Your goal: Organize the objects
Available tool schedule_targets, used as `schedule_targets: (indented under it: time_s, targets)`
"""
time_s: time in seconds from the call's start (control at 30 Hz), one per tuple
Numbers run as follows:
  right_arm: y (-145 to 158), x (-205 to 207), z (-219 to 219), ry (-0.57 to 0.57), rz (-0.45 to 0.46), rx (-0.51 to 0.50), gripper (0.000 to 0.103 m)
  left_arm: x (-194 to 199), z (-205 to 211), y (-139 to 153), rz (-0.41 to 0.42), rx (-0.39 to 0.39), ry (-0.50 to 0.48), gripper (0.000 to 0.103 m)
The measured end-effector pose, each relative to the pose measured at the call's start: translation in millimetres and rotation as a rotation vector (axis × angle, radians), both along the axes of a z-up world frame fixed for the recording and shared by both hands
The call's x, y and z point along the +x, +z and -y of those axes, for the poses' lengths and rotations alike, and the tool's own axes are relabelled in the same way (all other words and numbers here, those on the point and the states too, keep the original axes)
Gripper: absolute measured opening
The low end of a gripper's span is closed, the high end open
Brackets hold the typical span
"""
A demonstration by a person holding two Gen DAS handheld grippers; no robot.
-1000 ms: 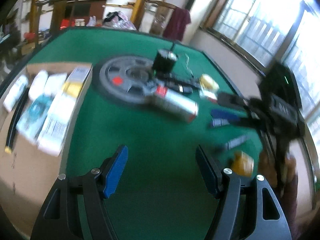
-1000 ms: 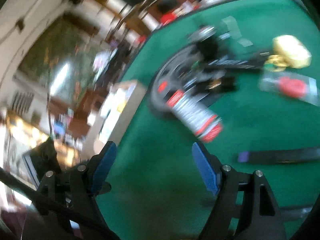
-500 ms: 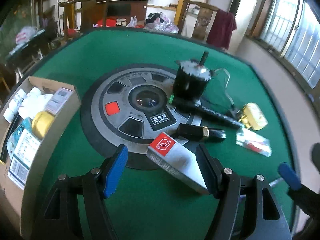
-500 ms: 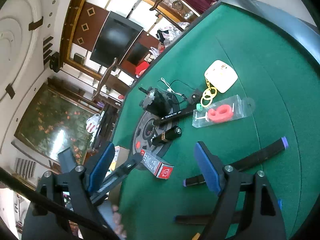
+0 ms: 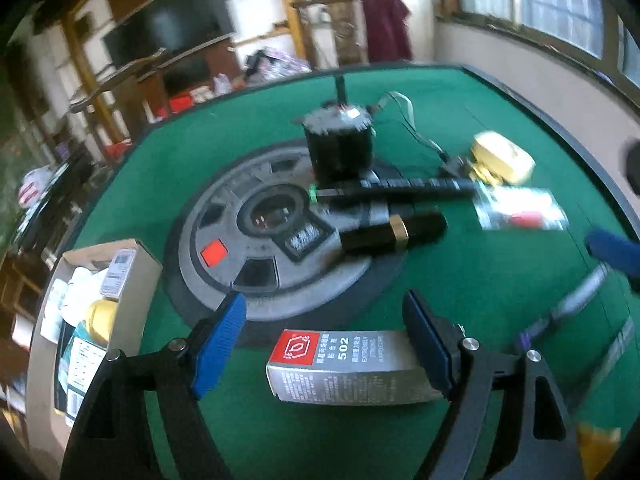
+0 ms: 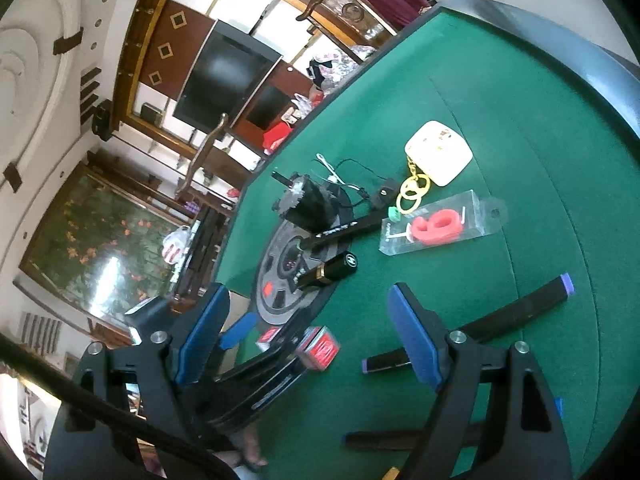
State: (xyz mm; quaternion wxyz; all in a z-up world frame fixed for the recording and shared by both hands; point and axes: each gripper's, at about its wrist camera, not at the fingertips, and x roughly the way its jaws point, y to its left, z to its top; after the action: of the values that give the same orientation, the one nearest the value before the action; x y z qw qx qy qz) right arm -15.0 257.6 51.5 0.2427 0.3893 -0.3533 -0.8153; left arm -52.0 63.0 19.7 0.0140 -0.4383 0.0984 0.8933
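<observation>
Green felt of the desk (image 5: 500, 288) lies bare between the silver glue box (image 5: 344, 366) and the black lipstick tube (image 5: 394, 232), while the cardboard box (image 5: 132, 280) crowds the left rim. The left gripper (image 5: 324, 332) is low and level, its jaws wide, straddling the glue box with the right pad beside the box's end. The right gripper (image 6: 308, 336) is tilted above the felt, jaws wide and holding nothing, near a purple-tipped black marker (image 6: 476, 324).
</observation>
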Motion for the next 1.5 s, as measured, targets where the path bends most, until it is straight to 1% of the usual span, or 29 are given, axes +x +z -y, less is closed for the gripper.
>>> schedule_targets:
  time_s: [0.07, 0.1, 0.17, 0.2, 0.23, 0.3, 0.37, 0.43, 0.47, 0.53, 0.67, 0.77, 0.8, 0.83, 0.87, 0.9, 0.93, 1.07, 1.1, 1.17, 1.2, 1.23, 1.3, 1.4, 1.43, 1.5]
  targets:
    - [-0.7, 0.3, 1.1, 0.000, 0.004, 0.010, 0.082, 8.1, 2.2, 0.9, 0.062, 0.036, -0.062, 0.075]
    - [-1.1, 0.5, 1.3, 0.002, 0.006, 0.012, 0.082, 14.3, 5.1, -1.1, 0.127, 0.092, -0.116, 0.075]
    - [-1.8, 0.3, 2.3, 0.004, 0.013, 0.017, 0.082, 24.6, 9.9, -4.7, 0.219, 0.185, -0.173, 0.075]
    - [-2.0, 0.0, 2.7, 0.005, 0.014, 0.020, 0.081, 30.5, 13.0, -5.4, 0.246, 0.237, -0.194, 0.075]
    - [-2.1, 0.2, 3.2, 0.005, 0.016, 0.026, 0.081, 35.6, 16.0, -4.5, 0.260, 0.278, -0.213, 0.075]
    - [-2.0, 0.8, 3.5, 0.006, 0.015, 0.033, 0.081, 43.6, 21.6, 1.4, 0.263, 0.325, -0.228, 0.075]
    - [-2.6, 1.4, 3.2, 0.003, 0.017, 0.038, 0.081, 48.4, 30.6, 8.3, 0.247, 0.376, -0.192, 0.075]
    - [-3.5, 1.1, 2.1, -0.002, 0.022, 0.039, 0.081, 50.8, 33.4, 10.6, 0.236, 0.403, -0.155, 0.075]
    - [-3.9, 0.9, 1.8, -0.003, 0.024, 0.039, 0.081, 51.0, 32.4, 10.0, 0.228, 0.406, -0.147, 0.075]
    - [-4.8, 0.9, 1.9, -0.003, 0.028, 0.042, 0.081, 49.1, 26.3, 7.8, 0.207, 0.361, -0.124, 0.075]
    - [-5.1, 1.7, 2.8, -0.003, 0.030, 0.051, 0.081, 45.6, 24.4, -8.8, 0.193, 0.287, -0.097, 0.075]
    - [-4.7, 1.9, 1.7, -0.008, 0.031, 0.052, 0.081, 44.5, 20.5, -16.4, 0.122, 0.195, -0.081, 0.074]
    - [-4.7, 1.9, 1.1, -0.010, 0.032, 0.050, 0.081, 44.4, 20.2, -18.2, 0.110, 0.170, -0.086, 0.072]
    - [-4.5, 2.1, 0.3, -0.013, 0.032, 0.048, 0.081, 44.7, 20.3, -18.9, 0.097, 0.149, -0.093, 0.059]
    - [-4.3, 2.2, 0.0, -0.014, 0.032, 0.046, 0.081, 46.0, 21.9, -17.3, 0.085, 0.152, -0.105, 0.048]
    - [-4.3, 2.2, -0.2, -0.015, 0.031, 0.045, 0.082, 46.6, 22.6, -15.7, 0.080, 0.147, -0.115, 0.025]
    - [-4.7, 1.9, -0.1, -0.016, 0.033, 0.045, 0.082, 46.7, 24.3, -14.0, 0.088, 0.148, -0.122, 0.022]
    - [-6.1, 0.2, 2.5, -0.006, 0.041, 0.057, 0.081, 52.8, 35.5, -12.9, 0.100, 0.208, -0.128, 0.022]
    - [-6.5, 0.0, 3.3, -0.005, 0.043, 0.063, 0.081, 55.2, 40.0, -12.2, 0.102, 0.234, -0.120, 0.022]
    - [-7.2, -0.4, 5.5, 0.001, 0.046, 0.078, 0.081, 61.6, 54.4, -9.3, 0.107, 0.330, -0.094, 0.022]
    - [-8.0, -0.8, 6.2, 0.003, 0.046, 0.085, 0.081, 65.8, 58.3, -7.1, 0.101, 0.357, -0.087, 0.022]
    - [-9.5, -0.7, 7.6, 0.005, 0.047, 0.097, 0.081, 71.3, 64.7, -3.6, 0.090, 0.384, -0.082, 0.023]
    - [-11.5, -0.5, 11.8, 0.006, 0.060, 0.128, 0.081, 85.1, 76.3, 7.0, 0.055, 0.405, -0.083, 0.023]
    - [-6.4, 3.2, 21.9, -0.010, 0.068, 0.229, 0.081, 106.7, 100.5, 28.3, 0.002, 0.429, -0.104, 0.023]
    - [-4.6, 3.2, 26.5, -0.028, 0.099, 0.254, 0.081, 110.3, 105.3, 33.0, -0.011, 0.437, -0.109, 0.023]
    - [-3.6, 1.6, 38.8, 0.004, 0.132, 0.236, 0.081, 120.1, 120.7, 42.6, -0.044, 0.458, -0.125, 0.023]
